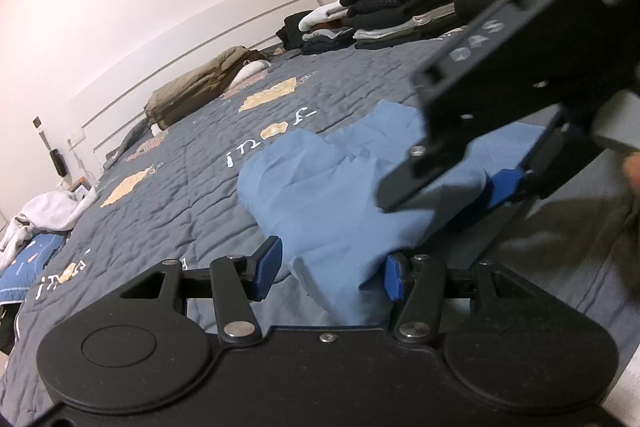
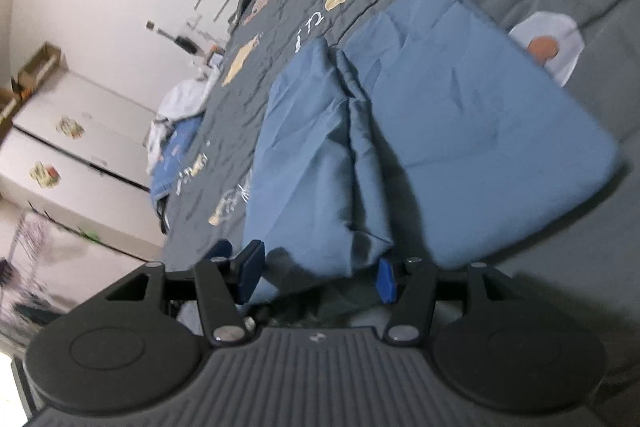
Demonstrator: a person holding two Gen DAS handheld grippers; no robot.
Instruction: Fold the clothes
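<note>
A light blue garment (image 1: 320,195) lies partly folded and bunched on the grey quilted bedspread (image 1: 172,195). My left gripper (image 1: 331,271) sits low at its near edge with the jaws apart. A flap of the cloth lies between them against the right pad (image 1: 394,277), and the left pad stands clear of it. My right gripper (image 1: 440,201) hovers over the garment's right part, tilted down. In the right wrist view the blue garment (image 2: 460,115) shows a raised fold running toward the right gripper (image 2: 318,279), whose jaws stand apart with the fold's end between them, not pinched.
Stacks of folded dark clothes (image 1: 400,7) stand at the bed's far right. An olive garment (image 1: 200,87) lies by the headboard and a white one (image 1: 44,211) at the left edge. White cabinets (image 2: 80,139) stand beyond the bed. A white printed patch (image 2: 556,43) peeks out behind the garment.
</note>
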